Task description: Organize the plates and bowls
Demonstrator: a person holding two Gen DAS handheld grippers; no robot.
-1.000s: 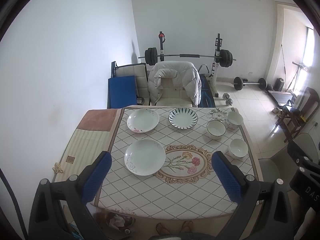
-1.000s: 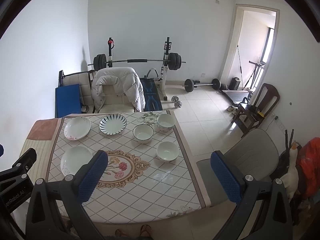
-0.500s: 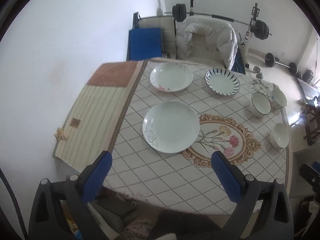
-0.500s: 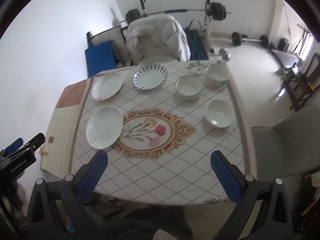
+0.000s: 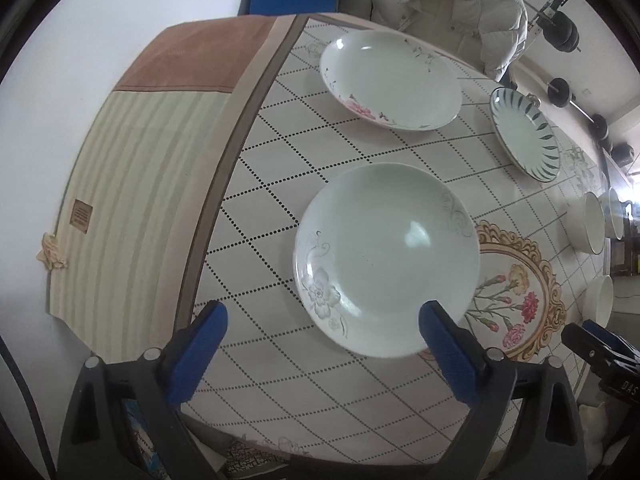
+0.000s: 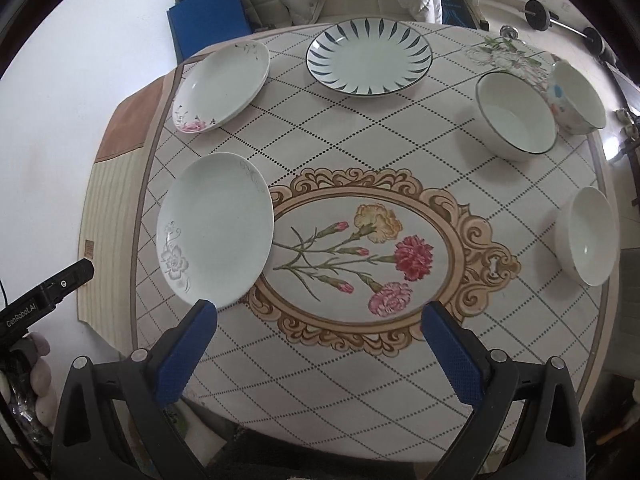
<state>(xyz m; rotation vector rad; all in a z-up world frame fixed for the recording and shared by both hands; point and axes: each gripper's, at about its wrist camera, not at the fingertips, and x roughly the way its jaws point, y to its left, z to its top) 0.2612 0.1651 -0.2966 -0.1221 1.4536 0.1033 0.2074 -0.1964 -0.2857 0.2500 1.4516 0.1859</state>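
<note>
The left gripper [image 5: 322, 346] hangs over the near left part of the table, pointing almost straight down, its blue-padded jaws spread wide though they have just been closing a little, with nothing between them; its right pad sits in front of the near rim of the grey-flowered plate [image 5: 386, 258] without clearly touching it. The right gripper [image 6: 318, 350] is likewise spread and empty, tilted steeply down over the near middle of the tablecloth [image 6: 360, 376], its left pad showing just before that same plate's near edge. Beyond the grippers, this plate lies flat on the diamond-patterned cloth, overlapping the left side of the printed carnation medallion [image 6: 360, 252]. Farther back on the left rests the pink-flowered plate [image 6: 222, 86], and to its right, at the far middle, the blue-striped plate [image 6: 368, 56]; all three plates lie apart from one another. On the right side stand three bowls, also separate: a plain white bowl [image 6: 588, 236] nearest, then the dark-rimmed bowl [image 6: 516, 116], and the patterned bowl [image 6: 576, 96] just beside it at the far corner. Nothing is stacked yet, so the sorting appears to be at its opening step, an approach to the nearest plate. The next move likely calls for lowering the left gripper so one pad slips under the shallow rim and the other over it, since a flat glazed plate offers little to pinch.
</note>
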